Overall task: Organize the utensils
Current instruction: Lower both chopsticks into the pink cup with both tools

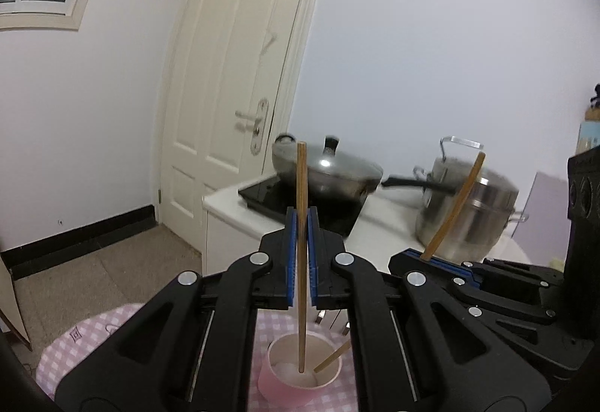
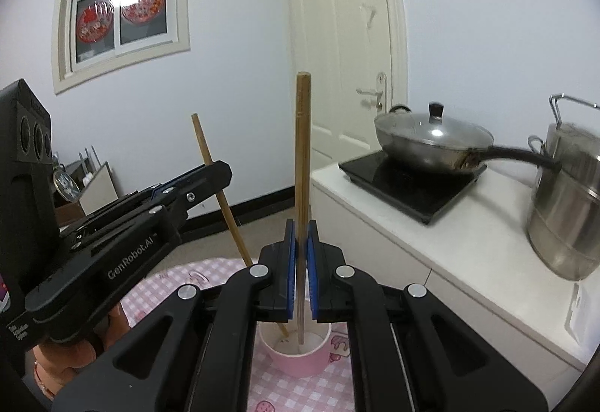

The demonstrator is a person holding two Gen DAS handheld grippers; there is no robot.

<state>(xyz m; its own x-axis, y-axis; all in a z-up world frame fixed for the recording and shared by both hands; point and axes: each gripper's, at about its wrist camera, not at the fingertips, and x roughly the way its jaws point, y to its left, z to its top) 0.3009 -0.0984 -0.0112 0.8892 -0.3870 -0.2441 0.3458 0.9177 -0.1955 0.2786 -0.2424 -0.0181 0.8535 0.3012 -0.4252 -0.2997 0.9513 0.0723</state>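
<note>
Home kitchen: wok (image 2: pixel 431 138), induction hob (image 2: pixel 408 183).

text: "GenRobot.AI" | on: left gripper (image 2: pixel 221 168) side

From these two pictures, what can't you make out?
- Pink cup, left view: front rim hidden by the left gripper.
- Steel pot, right view: cut off by the edge.
- Wok, left view: blurred.
- Shelf clutter, right view: too small.
</note>
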